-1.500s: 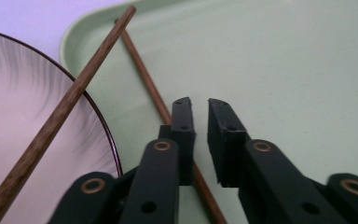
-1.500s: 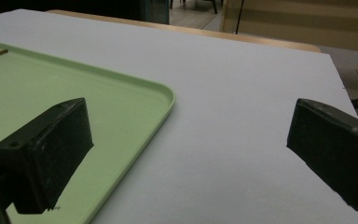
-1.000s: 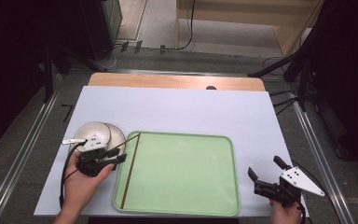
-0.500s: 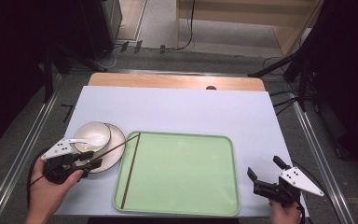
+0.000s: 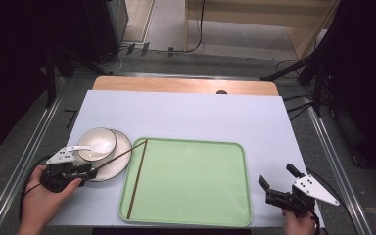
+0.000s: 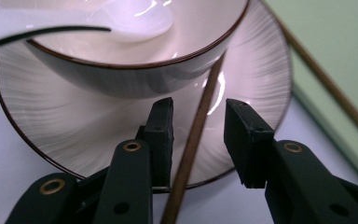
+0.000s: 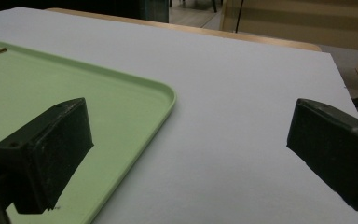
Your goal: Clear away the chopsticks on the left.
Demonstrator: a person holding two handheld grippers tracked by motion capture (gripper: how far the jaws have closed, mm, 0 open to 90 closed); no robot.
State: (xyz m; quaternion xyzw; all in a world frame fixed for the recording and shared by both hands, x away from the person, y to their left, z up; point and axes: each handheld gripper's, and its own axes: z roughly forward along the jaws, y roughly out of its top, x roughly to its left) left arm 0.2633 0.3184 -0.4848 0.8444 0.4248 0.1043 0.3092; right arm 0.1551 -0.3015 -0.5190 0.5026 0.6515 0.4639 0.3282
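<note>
A white bowl [image 5: 96, 143] with a white spoon [image 6: 74, 23] in it stands on a white plate [image 5: 119, 159] at the left of the table. A brown chopstick [image 5: 122, 153] leans from the plate's near edge up to the green tray's [image 5: 191, 181] far left corner. My left gripper [image 5: 90, 171] sits at the plate's near left edge. Its jaws have just been closing and stand on either side of that chopstick [image 6: 193, 140], with a gap on each side. A second chopstick [image 5: 137, 181] lies inside the tray along its left edge. My right gripper [image 5: 276, 175] rests wide open beside the tray's near right corner.
The tray's rim [image 7: 165, 100] lies just left of my right gripper [image 7: 189, 107], with bare pale table [image 7: 242, 93] ahead of it. A wooden strip [image 5: 186, 85] runs along the table's far edge. Metal rails flank both sides.
My left gripper has slid left, from over the plate to its near left edge, and now straddles the leaning chopstick. The right gripper has stayed put.
</note>
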